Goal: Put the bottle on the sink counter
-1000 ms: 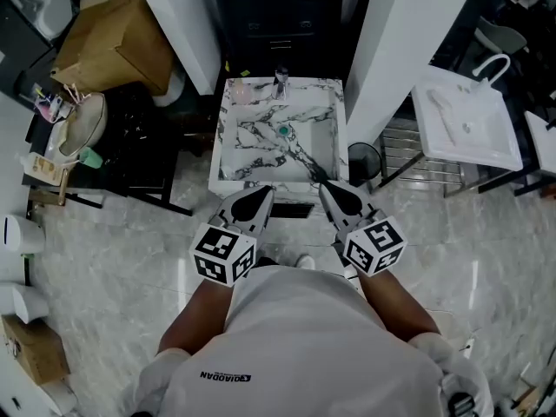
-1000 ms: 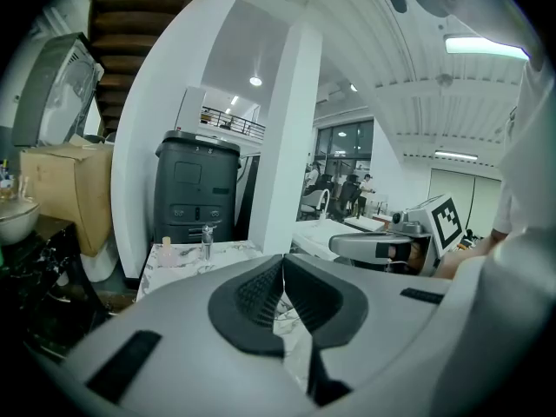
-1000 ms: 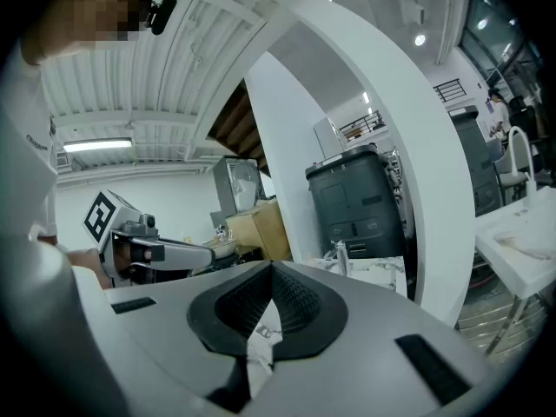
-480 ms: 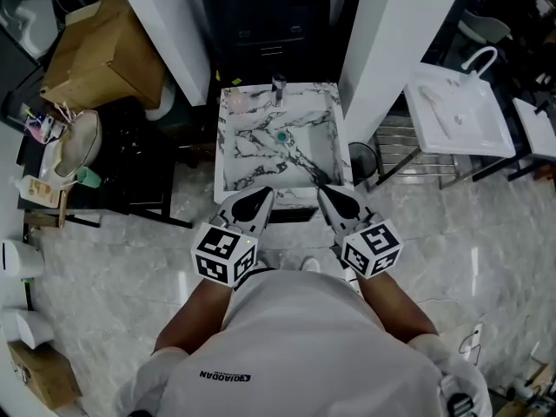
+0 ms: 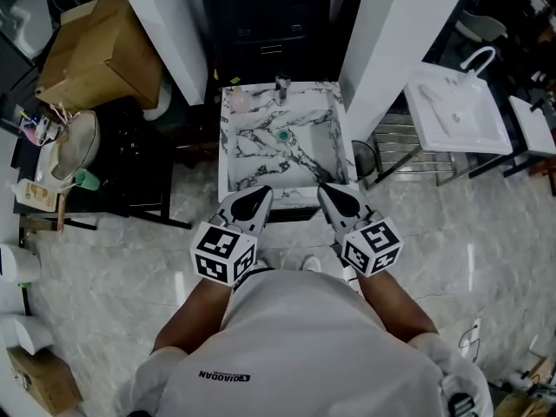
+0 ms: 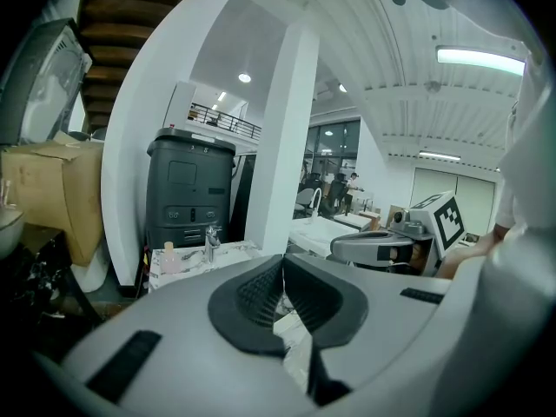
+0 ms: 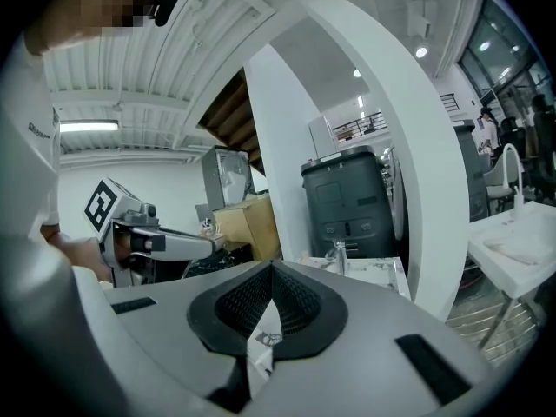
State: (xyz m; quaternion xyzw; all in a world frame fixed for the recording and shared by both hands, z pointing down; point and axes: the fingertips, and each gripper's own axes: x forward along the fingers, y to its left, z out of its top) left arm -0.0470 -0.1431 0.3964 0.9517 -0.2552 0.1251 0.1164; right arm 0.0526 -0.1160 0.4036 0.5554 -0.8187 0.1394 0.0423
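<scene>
Both grippers have edged forward with the person over the last second, so their tips now lie over the front rim of the marble sink counter [image 5: 228, 159] instead of short of it.

Nearest, two forearms reach out from a white shirt, each hand carrying one gripper, held side by side and pointing ahead, slightly downward. The left gripper [image 5: 263, 192] has its jaws pressed together with nothing between them. The right gripper [image 5: 323, 189] is likewise fully closed and empty. Neither touches anything.

Beyond them stands the one marble counter with its basin. At its back edge there is one faucet [image 5: 281, 83] and, to the faucet's left, one pale pink bottle [image 5: 239, 99], upright on the back left corner of the counter, well apart from both grippers.

Behind the sink stands one dark cabinet [image 5: 269, 16] between two white pillars. One cardboard box [image 5: 100, 50] sits far left, and one white basin [image 5: 460, 115] far right.
</scene>
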